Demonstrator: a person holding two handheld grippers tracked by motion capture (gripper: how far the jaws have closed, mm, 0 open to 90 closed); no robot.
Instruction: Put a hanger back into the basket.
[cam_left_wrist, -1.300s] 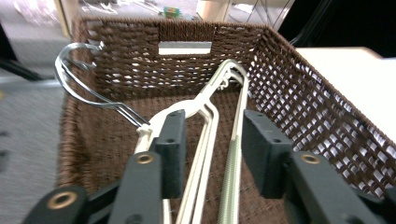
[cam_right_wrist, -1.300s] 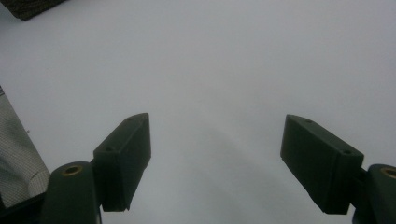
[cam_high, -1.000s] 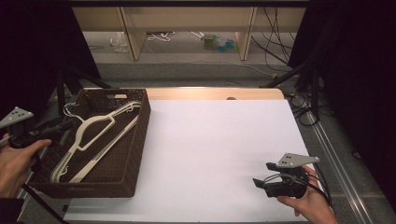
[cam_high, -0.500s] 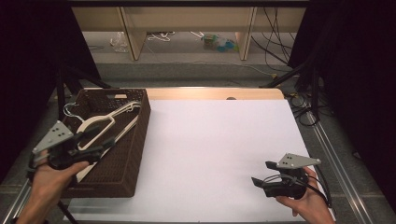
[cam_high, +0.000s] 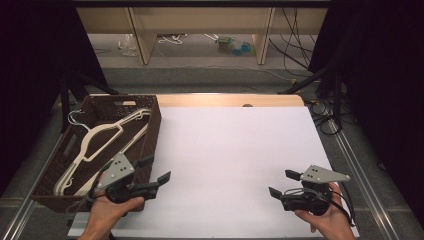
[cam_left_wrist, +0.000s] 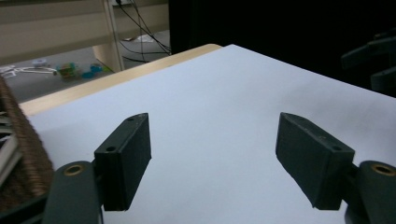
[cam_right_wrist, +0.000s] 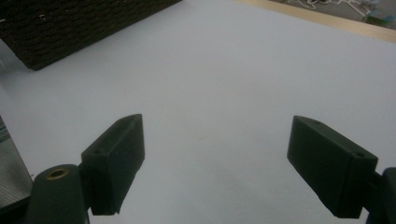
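The left gripper (cam_high: 159, 170) hovers over the white tabletop (cam_high: 235, 150) just beside the near right corner of the brown woven basket (cam_high: 152, 132), its jaws wide apart with nothing between them, having just been opening. The white hangers (cam_high: 100, 145) lie stacked inside the basket, touched by neither gripper. The right gripper (cam_high: 284, 184) rests low near the tabletop's near right edge, well apart from the basket, its jaws likewise spread and empty, having just opened a little further.
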